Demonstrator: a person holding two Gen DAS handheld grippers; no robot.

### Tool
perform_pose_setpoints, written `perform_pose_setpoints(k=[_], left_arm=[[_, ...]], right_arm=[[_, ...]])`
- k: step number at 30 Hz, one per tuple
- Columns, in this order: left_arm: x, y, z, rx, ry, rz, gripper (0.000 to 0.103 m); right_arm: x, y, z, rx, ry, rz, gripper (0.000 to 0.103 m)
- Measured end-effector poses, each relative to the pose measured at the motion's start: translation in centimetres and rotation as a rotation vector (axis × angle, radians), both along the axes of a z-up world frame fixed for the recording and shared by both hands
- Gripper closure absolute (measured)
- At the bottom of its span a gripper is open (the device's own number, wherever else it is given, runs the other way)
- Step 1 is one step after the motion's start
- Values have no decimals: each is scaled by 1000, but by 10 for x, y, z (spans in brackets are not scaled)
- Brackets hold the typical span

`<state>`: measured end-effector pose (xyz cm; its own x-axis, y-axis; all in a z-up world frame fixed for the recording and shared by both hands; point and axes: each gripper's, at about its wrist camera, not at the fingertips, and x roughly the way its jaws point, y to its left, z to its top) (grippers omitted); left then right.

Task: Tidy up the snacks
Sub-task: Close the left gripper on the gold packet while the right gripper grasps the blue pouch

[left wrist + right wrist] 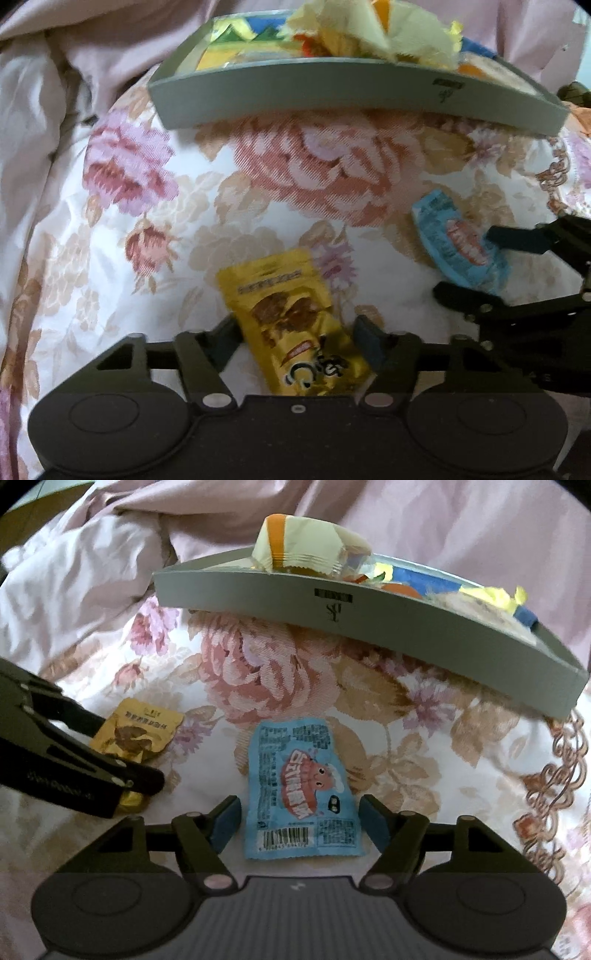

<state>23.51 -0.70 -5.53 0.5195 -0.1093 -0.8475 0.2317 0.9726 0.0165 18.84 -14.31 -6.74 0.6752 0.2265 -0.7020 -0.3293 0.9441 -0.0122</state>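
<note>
Snack packets (291,325) framed by spread jaws on a flowered bedcover (155,206).

A yellow packet is straddled by the left gripper (295,336), a blue packet (301,790) by the right gripper (299,819); neither is pinched. A grey tray (369,624) of snacks is seen beyond.

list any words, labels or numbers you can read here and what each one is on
Blue packet: red logo with a cartoon figure, fine print and a barcode with digits beneath, all too small or blurred to read.
Yellow packet: a dark print strip and a large logo, blurred, unreadable.
Grey tray: a small dark label and mark on its front wall, unreadable.
Left gripper: faint lettering on its side, unreadable.
</note>
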Motion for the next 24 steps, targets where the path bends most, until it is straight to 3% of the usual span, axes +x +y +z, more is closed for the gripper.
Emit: perform_pose_setpoints(k=[2, 13, 16, 21, 24], left_arm=[[-2, -2, 0, -3, -21, -11, 44], [-6, -6, 4, -50, -69, -76, 53], [-8, -11, 4, -21, -55, -109, 49], [-5, -10, 2, 41, 11, -76, 30], [-4, -5, 0, 38, 32, -67, 27]], right_arm=[[-1, 2, 0, 16, -3, 8, 36], [-5, 11, 1, -40, -42, 36, 38], [-5, 10, 1, -42, -43, 34, 37], [-5, 8, 1, -41, -44, 34, 36], [-4, 8, 1, -49, -40, 37, 35]])
